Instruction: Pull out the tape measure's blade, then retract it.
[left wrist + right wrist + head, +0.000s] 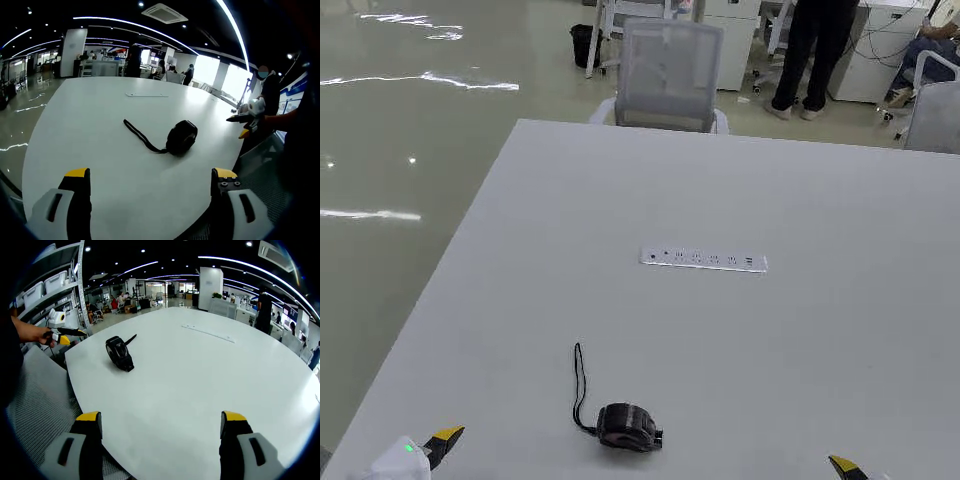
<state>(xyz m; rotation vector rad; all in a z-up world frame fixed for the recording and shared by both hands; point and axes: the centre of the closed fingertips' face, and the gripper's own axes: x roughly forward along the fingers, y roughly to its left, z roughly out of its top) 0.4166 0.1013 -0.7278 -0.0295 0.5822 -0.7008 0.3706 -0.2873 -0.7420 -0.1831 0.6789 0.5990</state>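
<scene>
- Tape measure (628, 426): dark rounded case, resting on the white table (720, 190) near its front edge, between the two grippers and touched by neither
- Strap (579, 385): thin black loop, fixed to the case's left side, laid flat on the tabletop and running away from the front edge
- Left gripper (150, 175): yellow-tipped jaws spread wide, nothing between them; held at the table's front edge, well to the left of the tape measure
- Right gripper (162, 417): jaws likewise spread, gripping nothing; held at the front edge, well to the right of the tape measure
- Socket strip (703, 260): white, long and flat, mid-table, well beyond the tape measure; whether set into the top or lying on it cannot be told
- Chair (668, 75): grey mesh back, drawn up to the table's far edge
- Person (812, 50): dark trousers, standing on the floor beyond the far right of the table
- Floor (410, 150): glossy, pale green, streaked with reflected ceiling lights
</scene>
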